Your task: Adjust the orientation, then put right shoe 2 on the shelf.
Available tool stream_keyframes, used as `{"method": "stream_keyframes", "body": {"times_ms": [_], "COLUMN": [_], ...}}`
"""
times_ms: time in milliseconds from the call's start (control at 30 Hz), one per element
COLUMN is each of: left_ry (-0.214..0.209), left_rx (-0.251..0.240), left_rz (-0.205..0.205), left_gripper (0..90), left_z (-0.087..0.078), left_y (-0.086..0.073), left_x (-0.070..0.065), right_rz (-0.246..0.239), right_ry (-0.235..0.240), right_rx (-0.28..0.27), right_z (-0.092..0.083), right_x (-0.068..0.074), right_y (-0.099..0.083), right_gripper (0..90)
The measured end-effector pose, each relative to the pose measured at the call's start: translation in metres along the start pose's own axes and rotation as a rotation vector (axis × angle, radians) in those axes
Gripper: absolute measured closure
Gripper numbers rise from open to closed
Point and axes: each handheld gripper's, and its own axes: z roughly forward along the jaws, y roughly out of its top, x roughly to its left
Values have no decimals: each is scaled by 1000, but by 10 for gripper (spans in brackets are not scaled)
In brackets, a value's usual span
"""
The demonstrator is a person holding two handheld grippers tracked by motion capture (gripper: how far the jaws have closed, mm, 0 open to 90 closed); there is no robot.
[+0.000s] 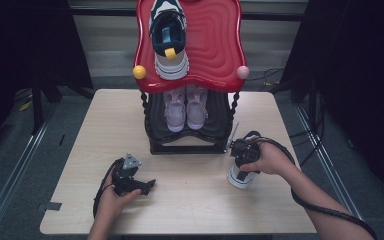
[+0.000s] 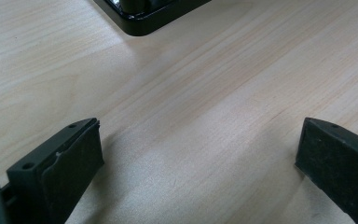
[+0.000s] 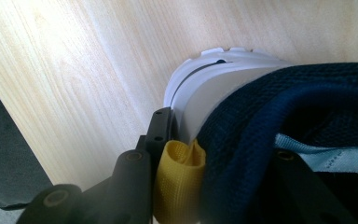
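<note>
Jaws clamped on sneaker (image 3: 242, 112) beside rack (image 1: 190, 135)

The high view sits above the near edge of the table (image 1: 190, 200) and looks forward and down, with the rack (image 1: 189, 75) at top centre. The left gripper view skims close over the wood, catching the rack's base (image 2: 144, 14) at its top edge. The right gripper view is jammed right up against the shoe (image 3: 270, 116), table at upper left.
</note>
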Motion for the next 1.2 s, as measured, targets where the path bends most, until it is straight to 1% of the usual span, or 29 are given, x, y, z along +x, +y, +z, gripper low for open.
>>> {"method": "stream_keyframes", "body": {"times_ms": [133, 200, 233, 267, 300, 333, 367, 433, 467, 500, 533, 567, 633, 667, 700, 767, 800, 833, 867, 900, 933, 967, 1000, 1033, 1100, 1133, 1167, 1200], "left_ry": [5, 5, 5, 5, 5, 4, 5, 6, 4, 5, 5, 5, 5, 5, 5, 5, 6, 6, 6, 4, 4, 3, 3, 4, 4, 4, 4, 3], "left_rx": [-1, -1, -1, -1, 0, -1, -1, -1, -1, 0, -1, -1, -1, -1, -1, -1, -1, -7, -7, -8, -7, -8, -8, -8, -7, -7, -7, -7], "left_rz": [0, 0, 0, 0, 0, 0, 0, 0, 0, 0, 0, -1, -1, 0, -1, -1, 0, -8, -9, -10, -10, -15, -14, -11, -10, -10, -10, -10], "left_gripper": [0, 0, 0, 0, 0, 0, 0, 0, 0, 0, 0, 0, 0, 0, 0, 0, 0, 0, 0, 0, 0, 0, 0, 0, 0, 0, 0, 0], "left_z": [0, 0, 0, 0, 0, 0, 0, 0, 0, 0, 0, 0, 0, 0, 0, 0, 0, 0, 0, 1, 1, 1, 1, 1, 1, 1, 1, 1], "left_y": [0, 0, 0, 0, 0, 0, 0, 0, 0, 0, 0, 0, 0, 0, 0, 0, 0, 0, 0, 0, 0, 0, 0, 0, 0, 0, 0, 0], "left_x": [0, 0, 0, 0, 0, 0, 0, 0, 0, 0, 0, 0, 0, 0, 0, 0, 0, -1, -1, -1, -1, -1, -1, -1, -1, -1, -1, -1], "right_rz": [2, 12, -5, -8, -34, -42, -41, -23, -52, -44, -62, -60, -61, -52, -66, -70, -63, -55, -80, -83, -73, -78, -85, -84, -99, -92, -98, -103], "right_ry": [9, 18, 10, 9, 2, -1, 0, 9, -1, -1, -3, -7, -8, -4, -7, -8, -12, -8, -6, -6, -3, -2, 0, -2, 0, -2, -1, -5], "right_rx": [-7, -14, -13, -15, -16, -14, -15, -10, -6, 3, -7, -2, -10, -12, -23, -20, -4, -3, -13, -9, -5, -1, -10, 0, -5, 1, -13, -7], "right_z": [0, 0, -1, -1, -1, -2, -2, -3, -3, -5, -5, -7, -11, -14, -16, -18, -23, -25, -25, -28, -30, -32, -34, -37, -42, -46, -48, -52], "right_x": [-1, 1, 0, 0, -2, -2, -1, 1, 0, 2, 1, 2, 3, 4, 4, 4, 6, 7, 6, 7, 8, 8, 9, 10, 12, 15, 16, 17], "right_y": [-1, -1, -2, -2, -2, -3, -3, -3, -4, -3, -4, -4, -4, -4, -4, -4, -5, -5, -5, -6, -6, -6, -6, -7, -8, -8, -9, -9], "right_gripper": [666, 675, 680, 680, 682, 683, 683, 686, 687, 687, 687, 687, 692, 692, 693, 693, 693, 697, 698, 698, 698, 698, 699, 701, 701, 702, 702, 702]}}
